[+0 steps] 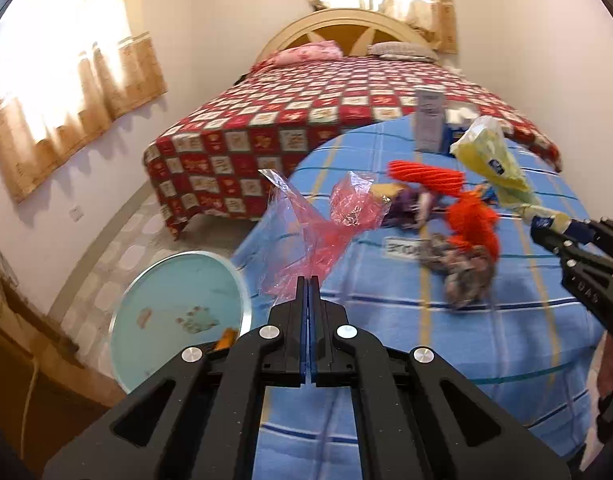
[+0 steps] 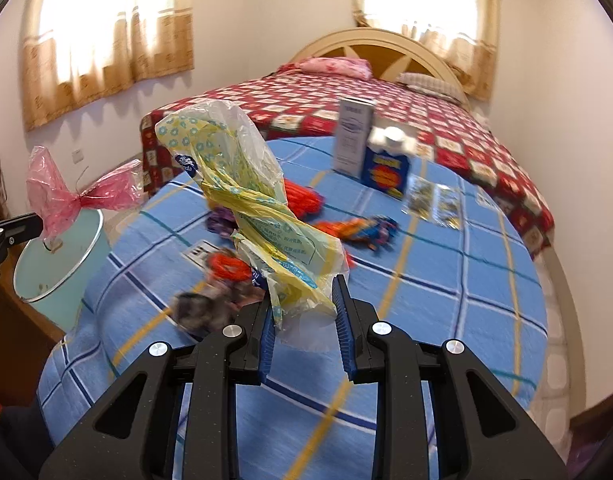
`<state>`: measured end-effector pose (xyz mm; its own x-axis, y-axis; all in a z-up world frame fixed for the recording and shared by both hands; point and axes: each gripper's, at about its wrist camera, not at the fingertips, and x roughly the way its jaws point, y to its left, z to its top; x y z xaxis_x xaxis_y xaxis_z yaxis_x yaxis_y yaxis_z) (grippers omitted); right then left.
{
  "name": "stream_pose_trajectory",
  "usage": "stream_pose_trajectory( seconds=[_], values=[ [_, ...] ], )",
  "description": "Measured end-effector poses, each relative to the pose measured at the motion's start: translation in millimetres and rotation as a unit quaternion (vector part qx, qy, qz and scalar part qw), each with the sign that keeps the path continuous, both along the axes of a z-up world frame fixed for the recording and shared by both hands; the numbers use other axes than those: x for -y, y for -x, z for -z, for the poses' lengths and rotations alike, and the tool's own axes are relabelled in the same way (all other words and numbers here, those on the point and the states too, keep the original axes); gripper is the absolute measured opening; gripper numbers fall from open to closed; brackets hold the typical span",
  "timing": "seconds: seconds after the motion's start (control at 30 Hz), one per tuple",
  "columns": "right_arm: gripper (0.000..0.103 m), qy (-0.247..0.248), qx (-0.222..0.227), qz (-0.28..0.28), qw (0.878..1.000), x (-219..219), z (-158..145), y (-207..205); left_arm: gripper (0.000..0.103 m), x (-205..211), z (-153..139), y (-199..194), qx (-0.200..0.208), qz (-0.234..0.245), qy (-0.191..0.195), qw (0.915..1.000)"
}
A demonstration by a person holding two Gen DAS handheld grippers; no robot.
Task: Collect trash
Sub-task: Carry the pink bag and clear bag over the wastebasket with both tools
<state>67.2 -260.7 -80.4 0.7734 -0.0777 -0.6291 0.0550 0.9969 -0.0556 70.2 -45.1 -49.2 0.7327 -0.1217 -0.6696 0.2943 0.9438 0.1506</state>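
Two bags lifted, bin off to our left

Our left hand-held gripper (image 1: 308, 280) is pinched fully closed on a pink plastic bag (image 1: 302, 224); our right hand-held gripper (image 2: 304, 312) clamps a yellow wrapper (image 2: 242, 184), both held clear of the blue bedcover (image 2: 446, 320), we judge, for dropping into the pale bin (image 1: 178, 312) just left of the left one.

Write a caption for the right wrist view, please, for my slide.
Right gripper lifts a yellow plastic wrapper above the blue blanket; left gripper holds pink film over the bin.
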Motion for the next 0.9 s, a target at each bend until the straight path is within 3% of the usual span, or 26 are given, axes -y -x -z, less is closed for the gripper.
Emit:
stream_pose_trajectory(
  seconds=[0.47,0.9],
  values=[
    [0.027,0.042,-0.023,-0.086,0.995,-88.1,0.6,-53.7,0.0,-88.4,20.8,-24.8,-0.017,-0.097,-0.03,0.9947],
    [0.028,0.078,-0.043,-0.147,0.985,-152.6,8.6,-89.1,0.0,-137.2,32.4,-37.9,-0.031,-0.157,-0.048,0.9859]
  ],
)
